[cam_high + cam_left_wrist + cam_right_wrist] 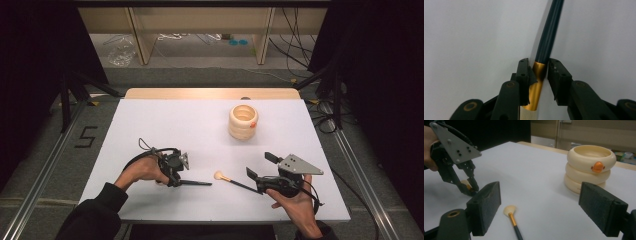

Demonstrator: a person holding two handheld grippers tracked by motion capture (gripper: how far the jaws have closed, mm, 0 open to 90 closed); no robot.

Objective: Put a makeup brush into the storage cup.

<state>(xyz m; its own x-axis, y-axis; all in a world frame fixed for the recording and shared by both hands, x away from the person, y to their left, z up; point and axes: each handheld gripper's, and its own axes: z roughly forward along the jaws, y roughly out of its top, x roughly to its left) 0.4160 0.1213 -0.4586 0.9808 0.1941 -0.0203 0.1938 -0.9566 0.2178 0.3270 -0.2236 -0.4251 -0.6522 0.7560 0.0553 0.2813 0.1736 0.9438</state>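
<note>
Brush (547, 37) bristles cut off below frame

My right gripper (549, 212) stands wide open over the white surface (531, 170), a makeup brush (512, 218) lying between its jaws. The cream ringed pot (587, 167) stands beyond on the right; the left gripper (471, 188) pinches another brush.

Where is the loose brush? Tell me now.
High view, front centre of the table: loose brush lies between left gripper and right gripper, handle toward the latter.

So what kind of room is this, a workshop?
Probably a lab recording booth: a white table between black curtains, metal floor rails, loose cables and wooden benches behind.
</note>
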